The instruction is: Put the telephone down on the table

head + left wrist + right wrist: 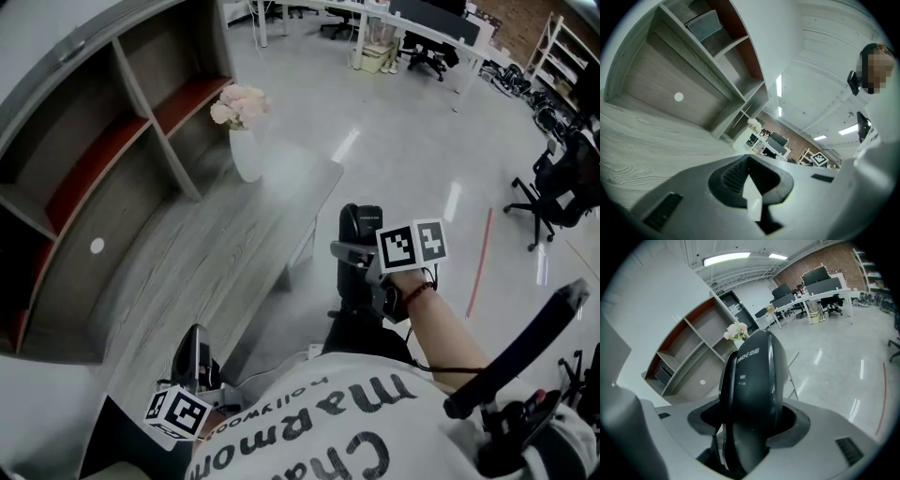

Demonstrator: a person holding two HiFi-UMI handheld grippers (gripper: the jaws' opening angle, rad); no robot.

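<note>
A black telephone handset (362, 221) stands upright in my right gripper (361, 258), out over the floor to the right of the grey wooden table (187, 262). In the right gripper view the telephone (752, 390) fills the notch of the right gripper (750, 430), whose jaws press on its sides. My left gripper (194, 354) hovers low at the table's near end, its fingers together. The left gripper view shows the left gripper (752, 190) with nothing in it, only a thin pale slit between the jaws, and the table (642, 145) beyond.
A white vase of pale flowers (246, 145) stands at the table's far end. Open shelves (103, 141) line the table's left side. Black office chairs (553, 192) and a black stand (525, 347) are to the right, on the glossy floor.
</note>
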